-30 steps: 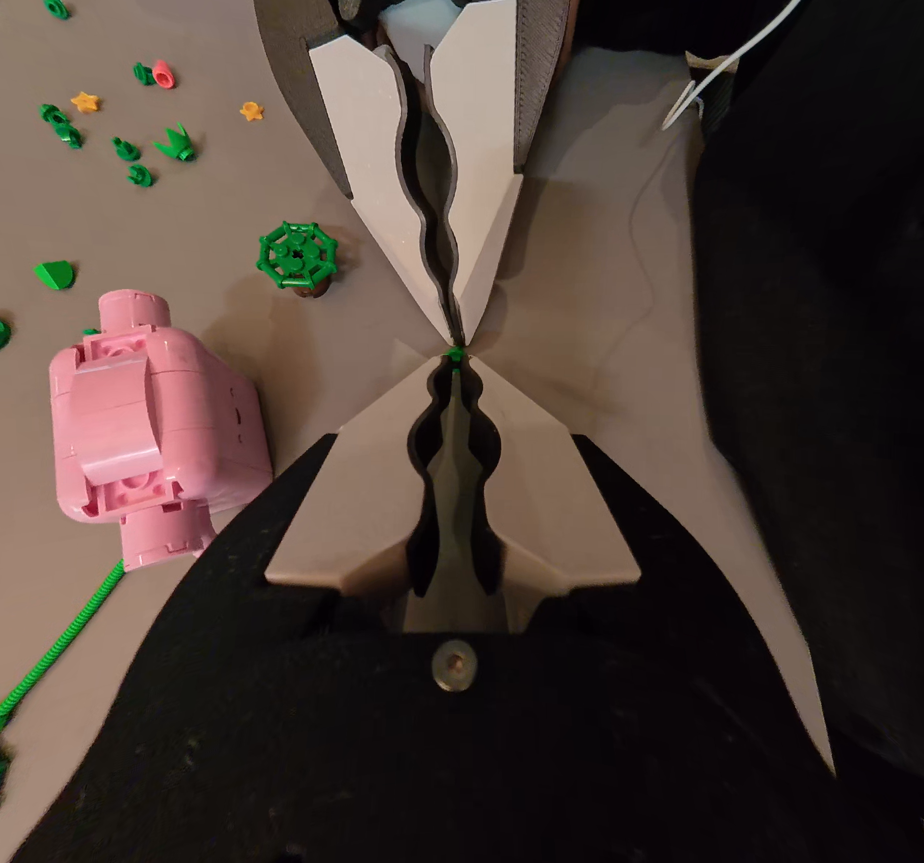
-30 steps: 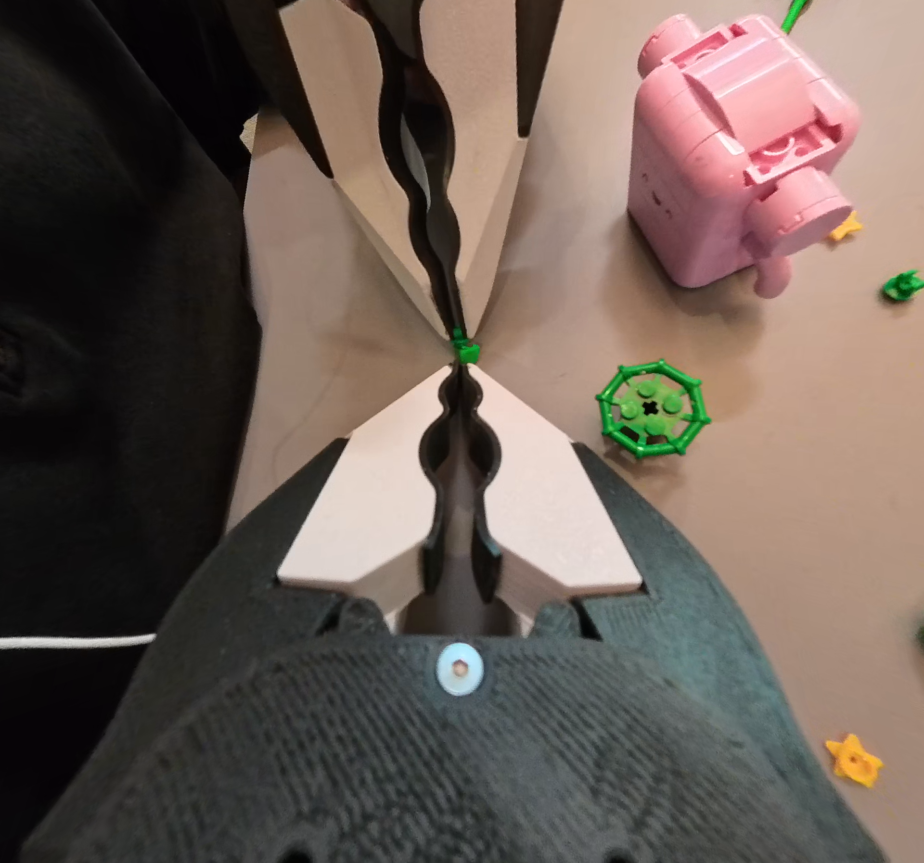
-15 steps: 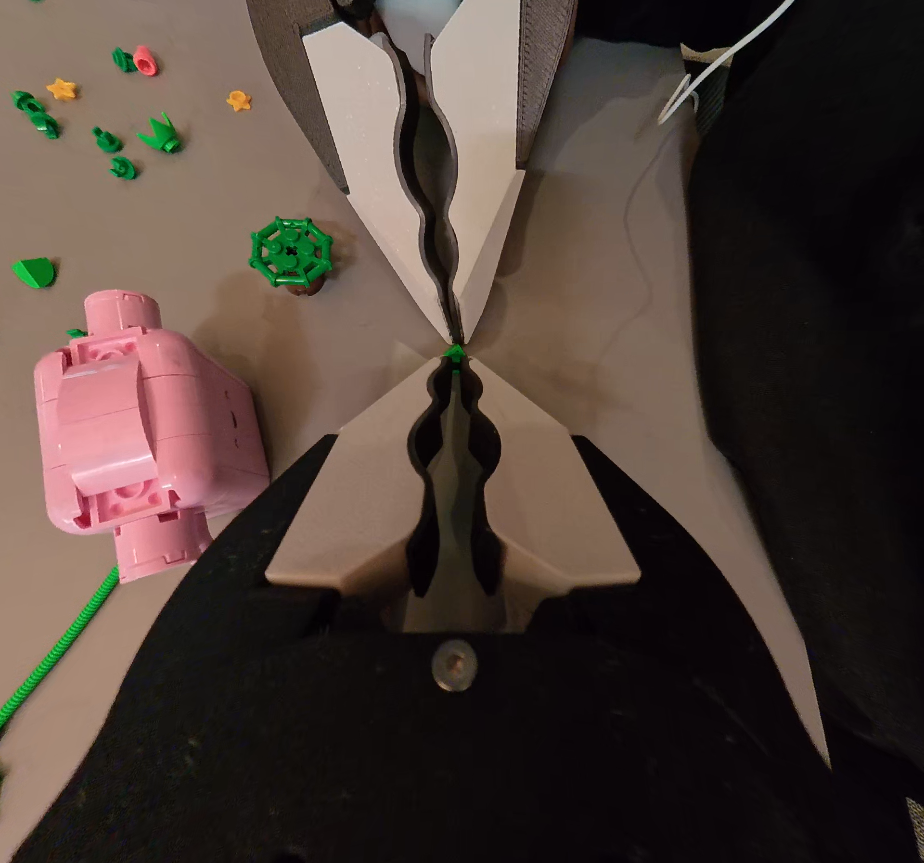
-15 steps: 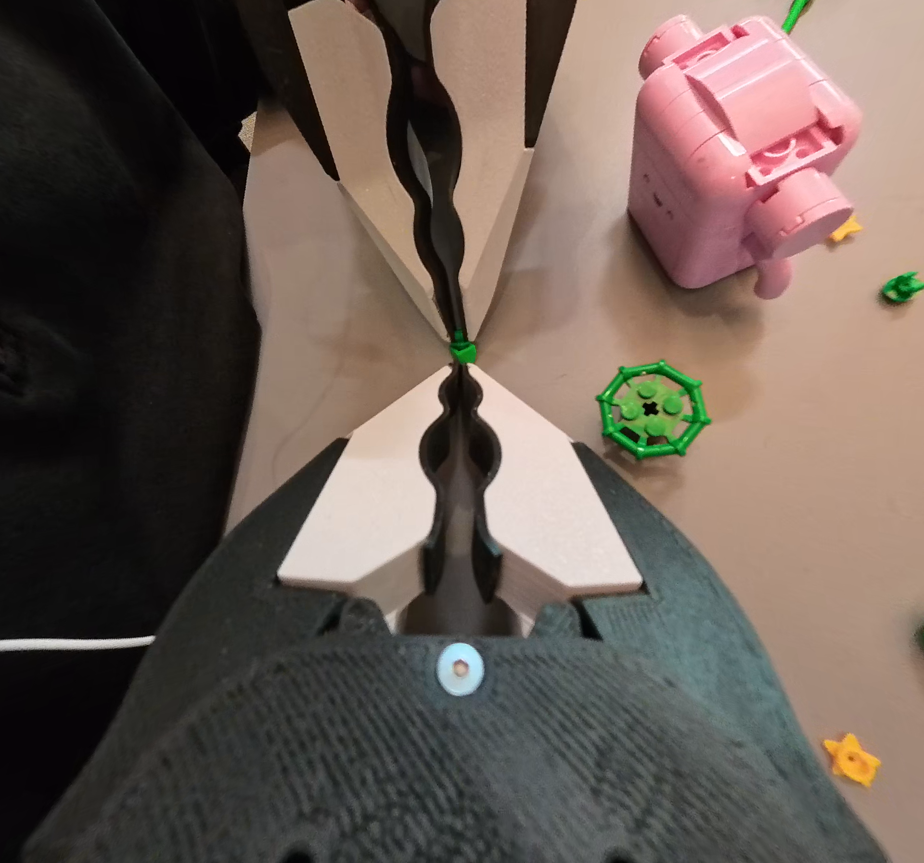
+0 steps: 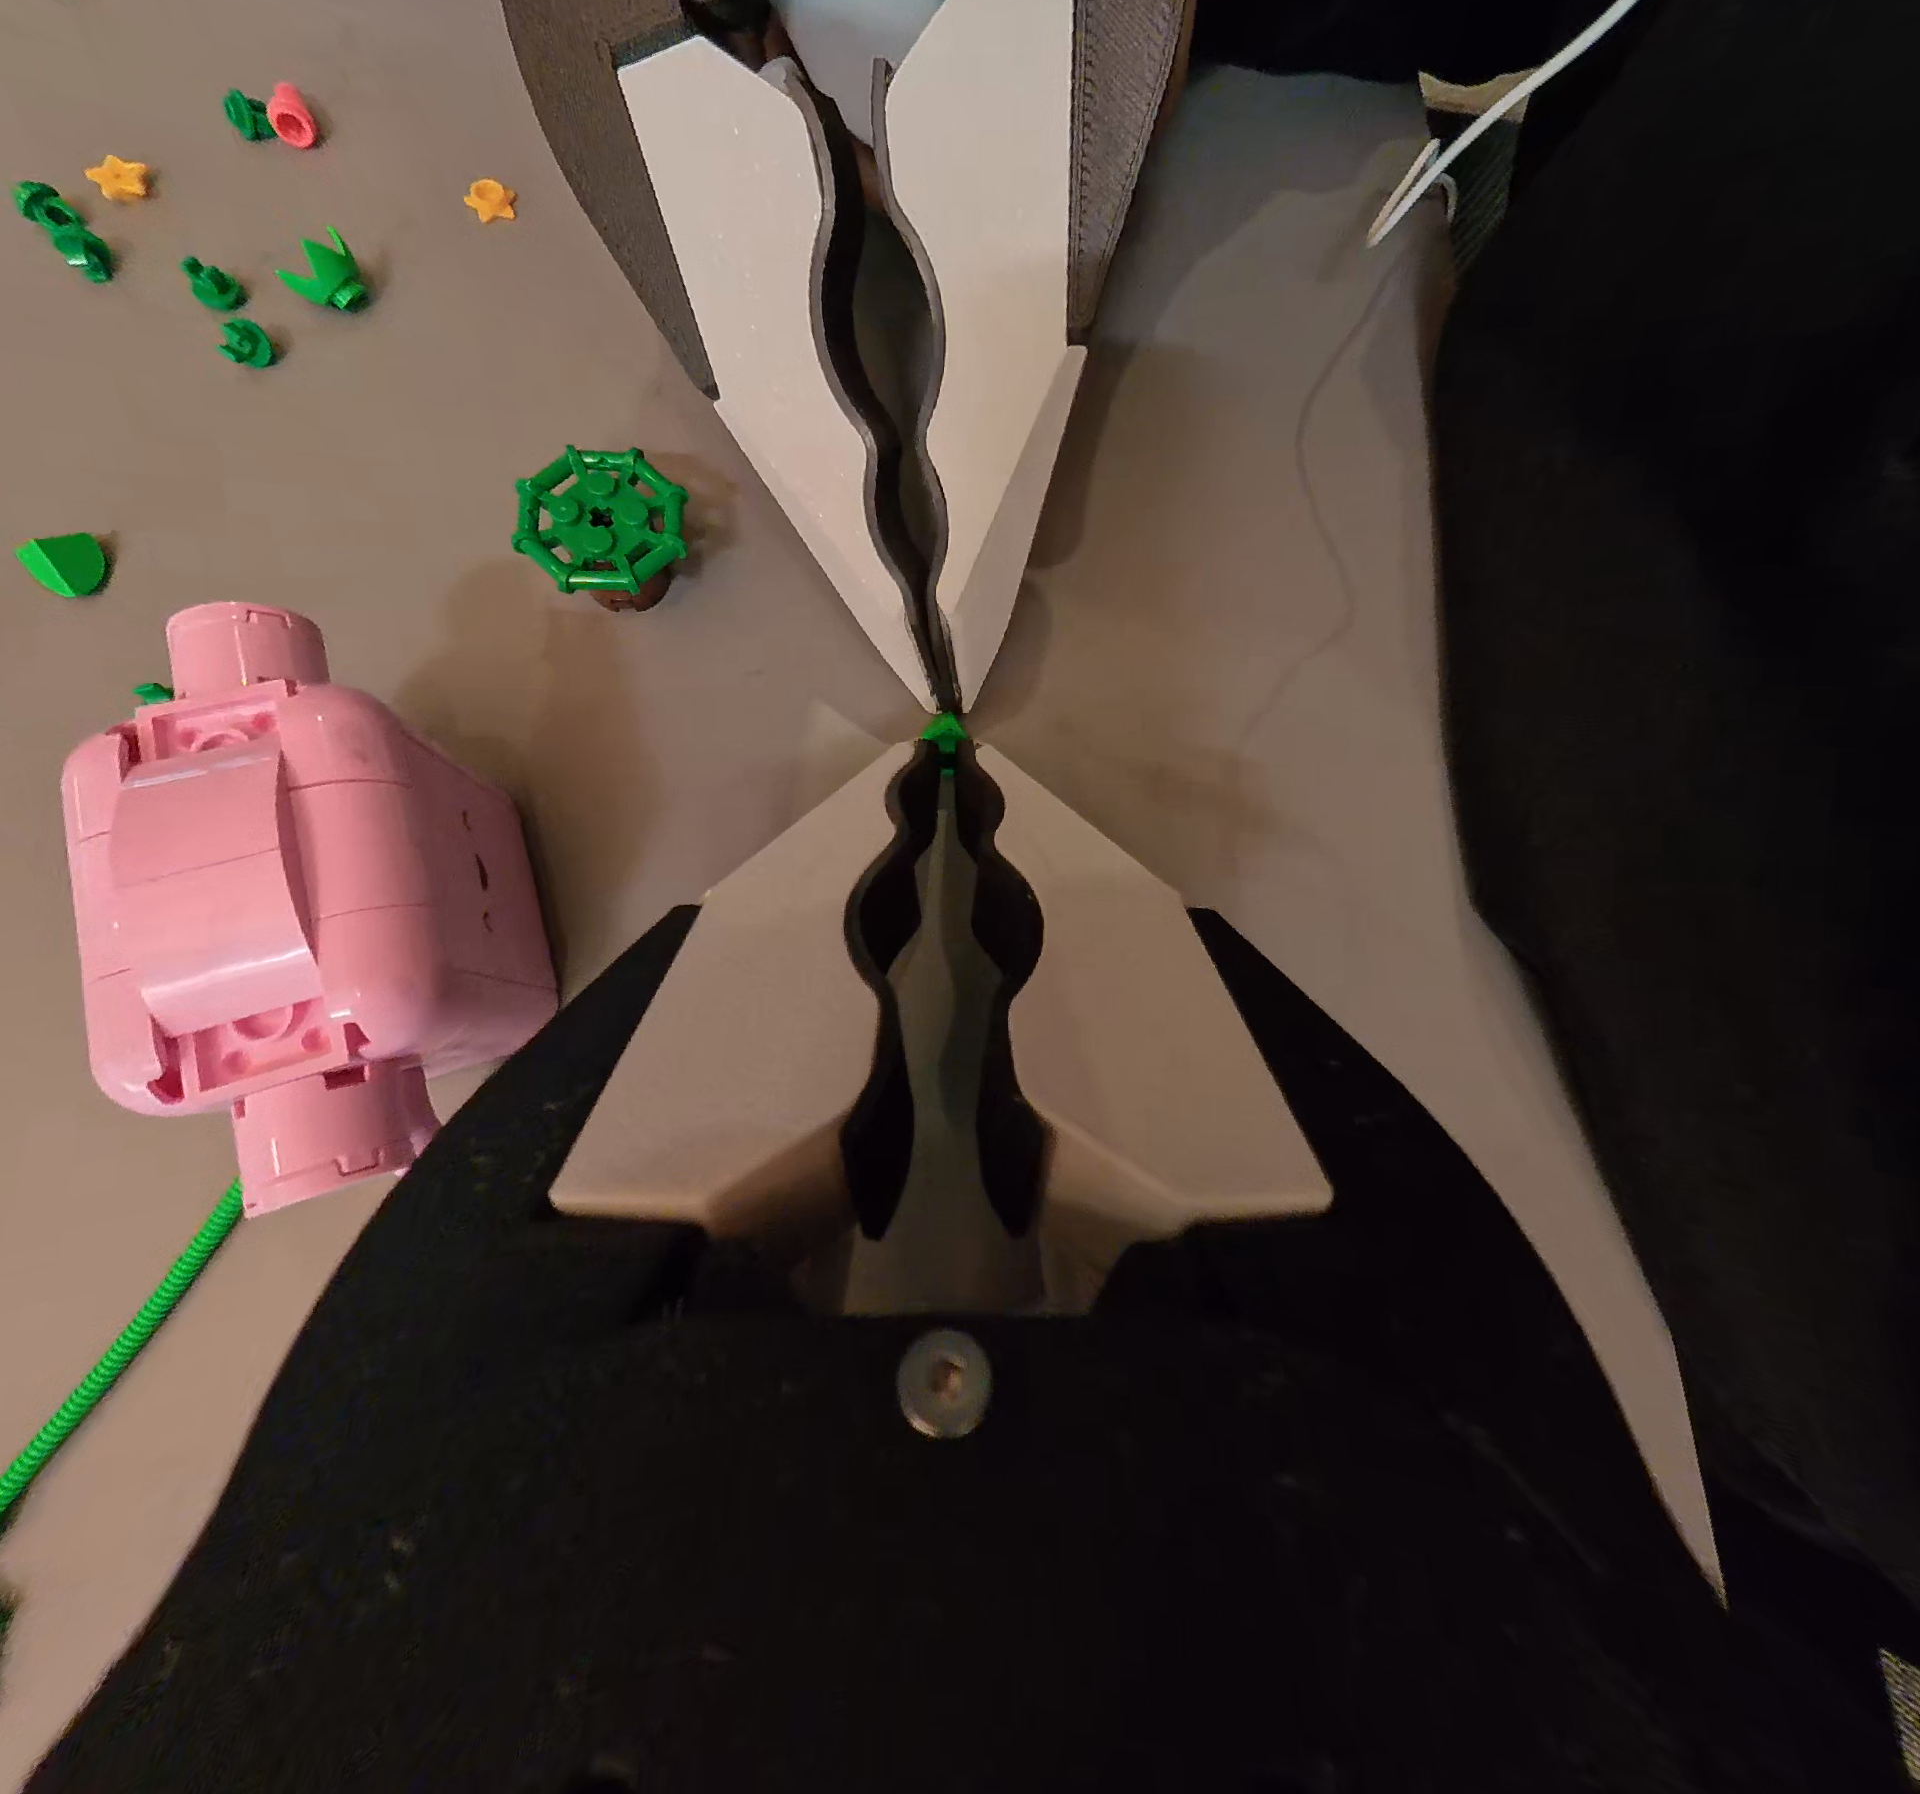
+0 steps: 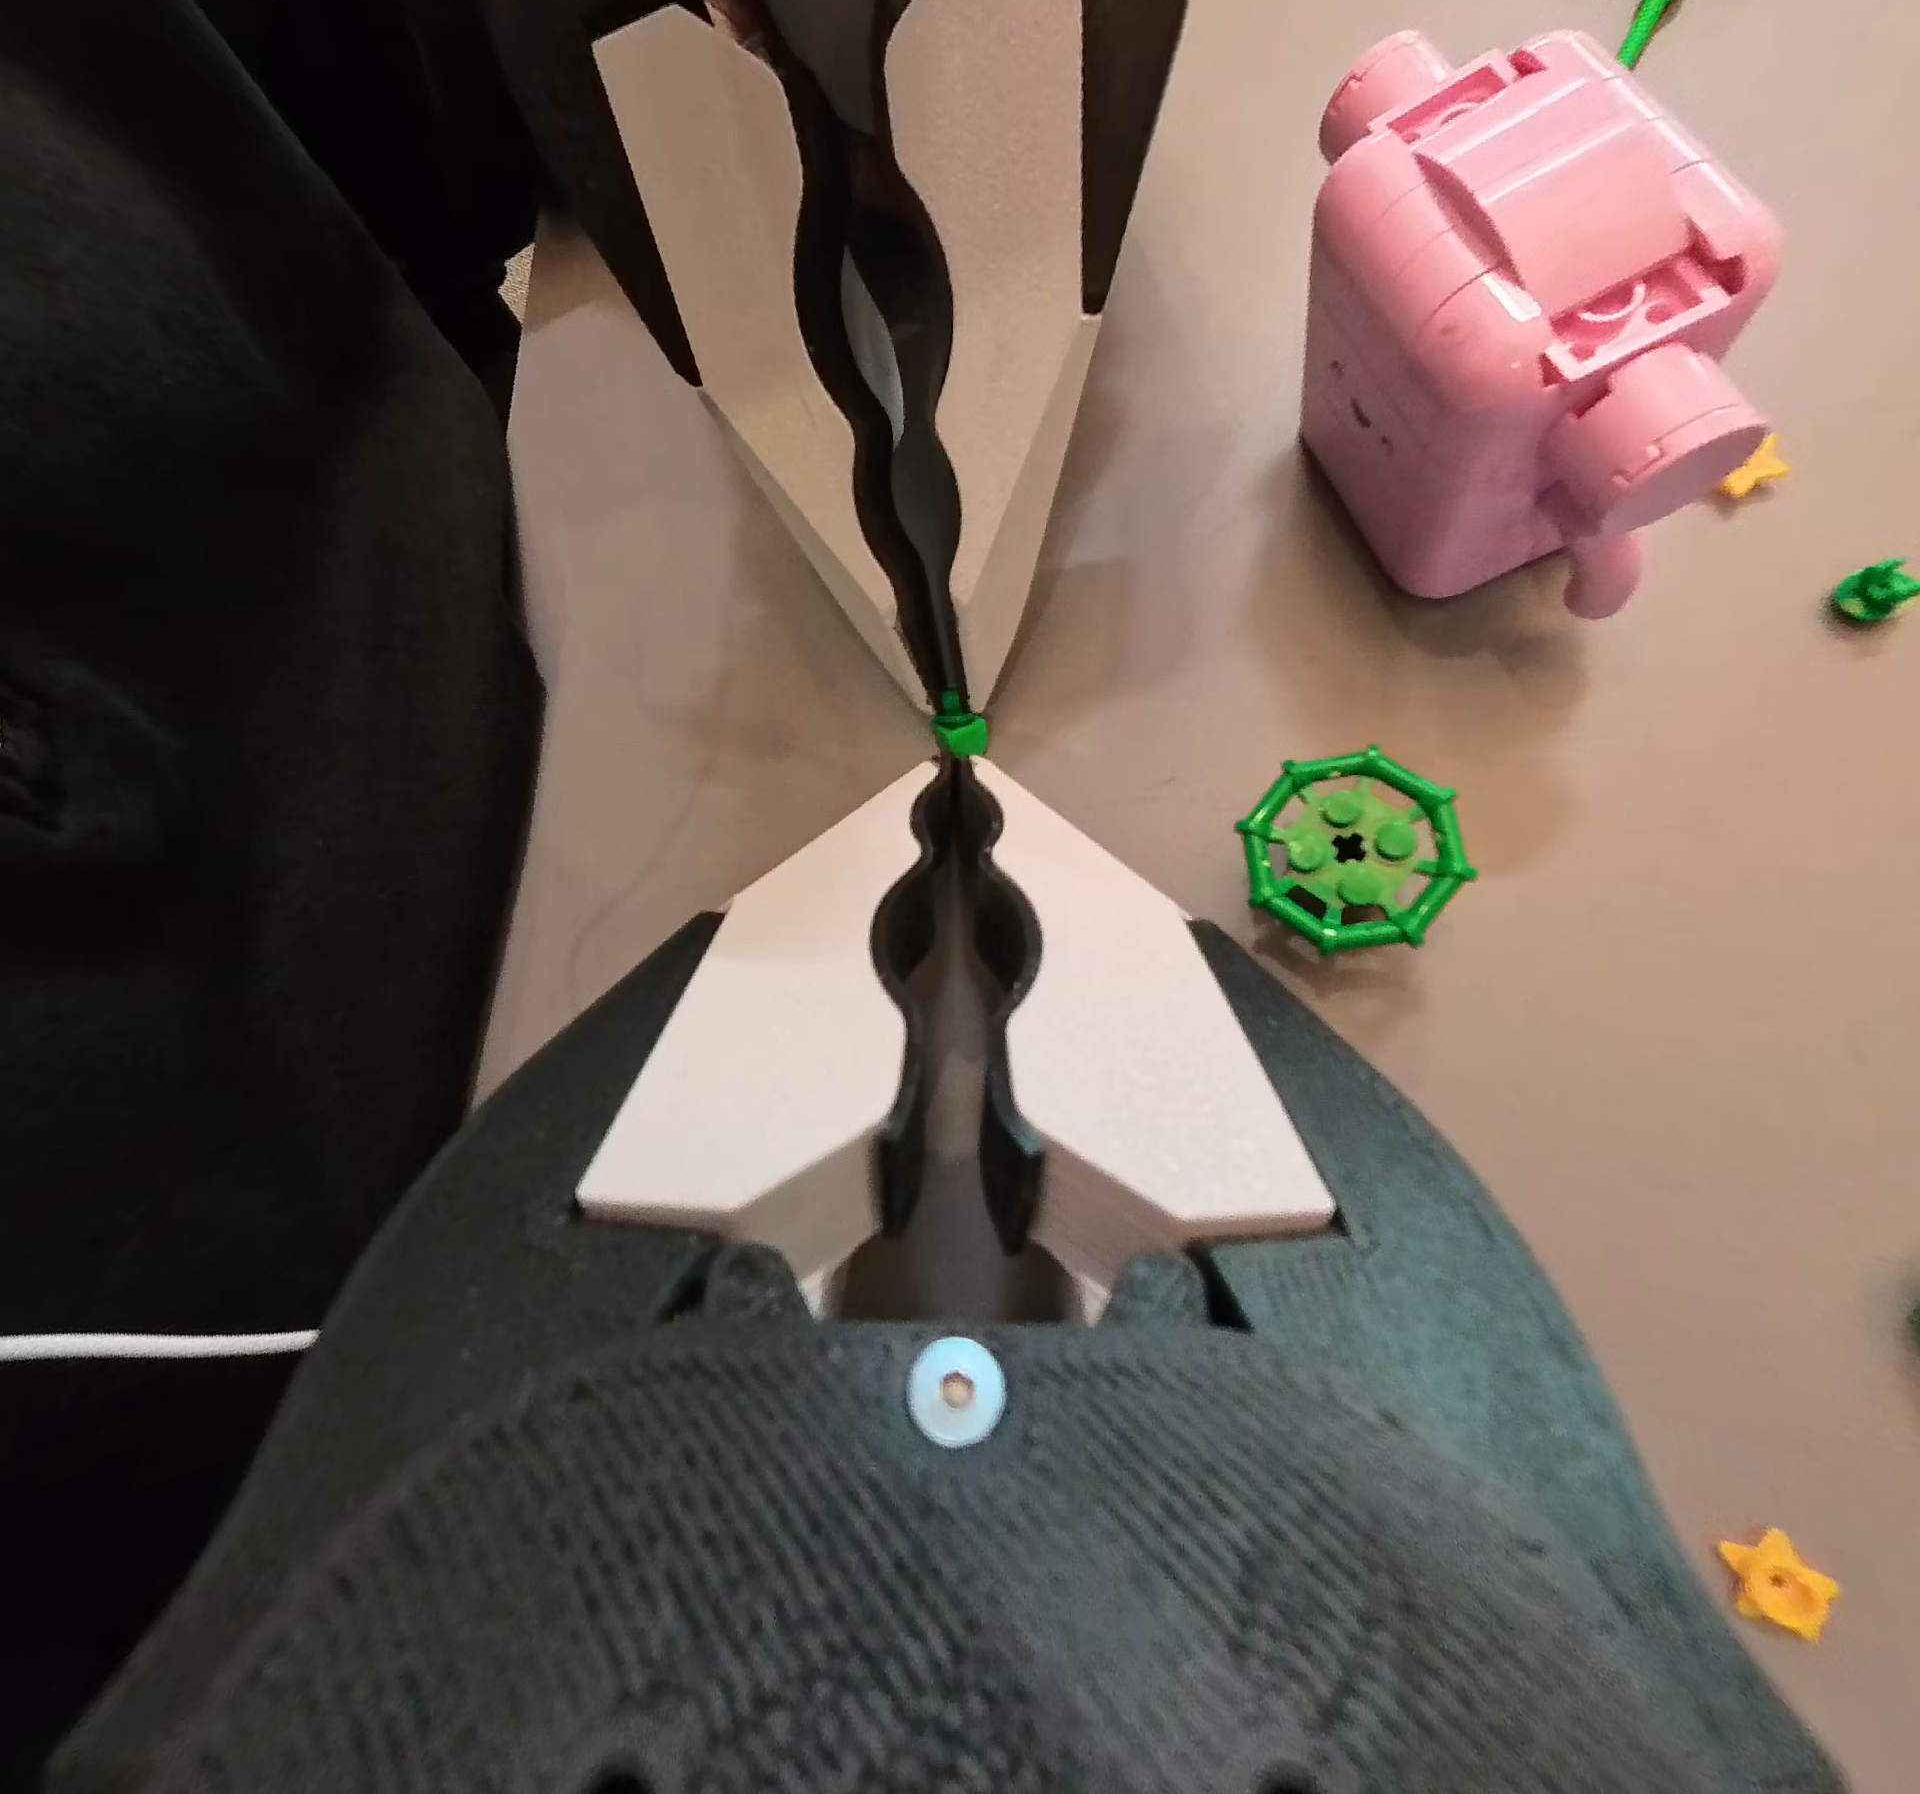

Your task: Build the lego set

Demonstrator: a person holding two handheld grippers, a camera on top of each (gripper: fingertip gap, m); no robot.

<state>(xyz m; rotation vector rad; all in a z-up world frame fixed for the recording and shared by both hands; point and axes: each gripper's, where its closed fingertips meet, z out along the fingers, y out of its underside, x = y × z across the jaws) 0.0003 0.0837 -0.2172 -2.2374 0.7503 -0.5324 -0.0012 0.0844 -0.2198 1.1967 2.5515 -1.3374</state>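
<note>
So I've got both grippers nose to nose over the grey-brown tabletop (image 5: 1195,601), tips almost touching, and a tiny green plastic lego piece (image 6: 957,732) is pinched right where they meet. From the right wrist view it looks like two little green bits, a small stub going into the left gripper (image 5: 943,752) and a chunkier cube-ish bit at the right gripper (image 6: 951,776). Both sets of jaws are clenched tight on that green stuff at the very tips, no daylight between the pads there. Can't tell from here if the two bits are fully seated together or just butted up.

My read is this is the press-together step. The trick is keeping both grippers dead in line, pushing straight along the axis, no twisting, because the grip is only on the last sliver of each tip and the piece could ping off sideways. I'd squeeze in slowly, then let go with one side only to check that it holds.

The pink blocky lego body with round stubs (image 5: 291,923) sits off to the side, with the green web-shaped round plate (image 5: 601,520) between it and the grippers. Loose green, orange and red tiny pieces (image 5: 208,217) are scattered further out.
</note>
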